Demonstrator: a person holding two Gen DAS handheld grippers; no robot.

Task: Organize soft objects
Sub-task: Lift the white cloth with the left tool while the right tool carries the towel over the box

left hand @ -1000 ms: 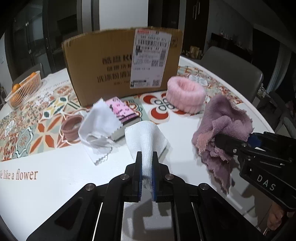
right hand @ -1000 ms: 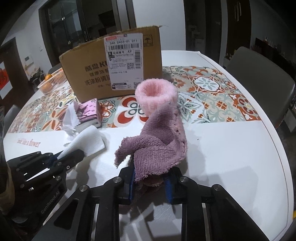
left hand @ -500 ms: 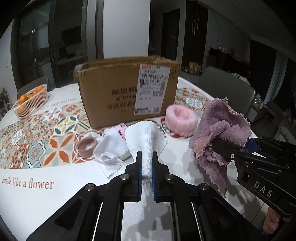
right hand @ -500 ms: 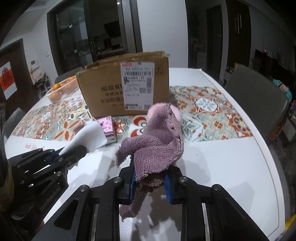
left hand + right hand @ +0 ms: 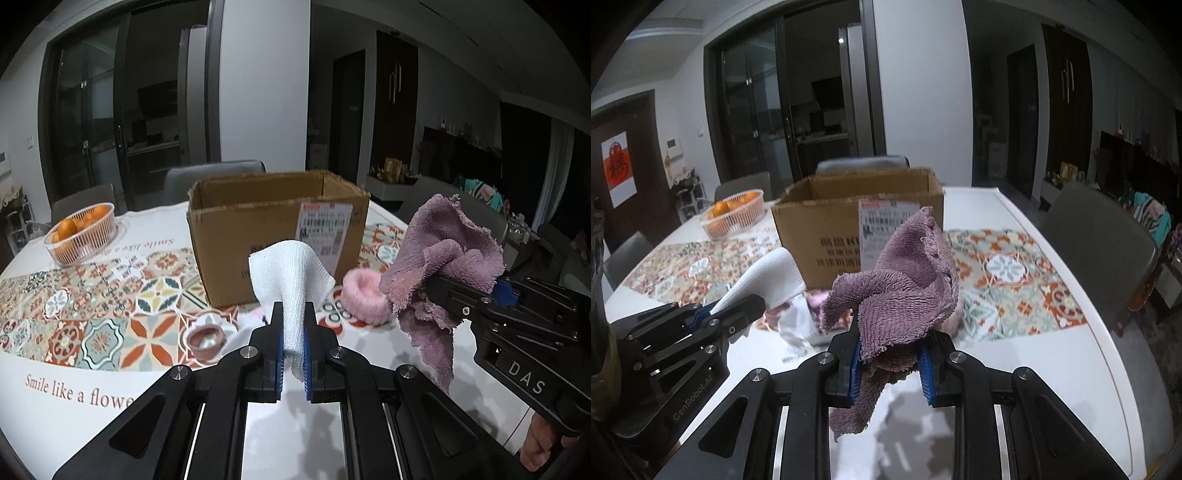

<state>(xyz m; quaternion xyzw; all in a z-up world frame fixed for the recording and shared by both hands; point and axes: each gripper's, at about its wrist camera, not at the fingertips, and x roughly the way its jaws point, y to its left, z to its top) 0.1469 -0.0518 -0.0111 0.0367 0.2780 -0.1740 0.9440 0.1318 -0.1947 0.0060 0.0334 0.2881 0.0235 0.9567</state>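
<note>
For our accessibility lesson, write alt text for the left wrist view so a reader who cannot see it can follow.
The left gripper is shut on a white cloth, held up above a patterned table. Beside it, the right gripper clamps a purple towel. Behind stand an open cardboard box, a pink fluffy band and a basket of oranges.

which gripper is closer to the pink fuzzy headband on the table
Right. The right gripper with the purple towel hangs just beside the pink headband; the left gripper sits further back.
</note>
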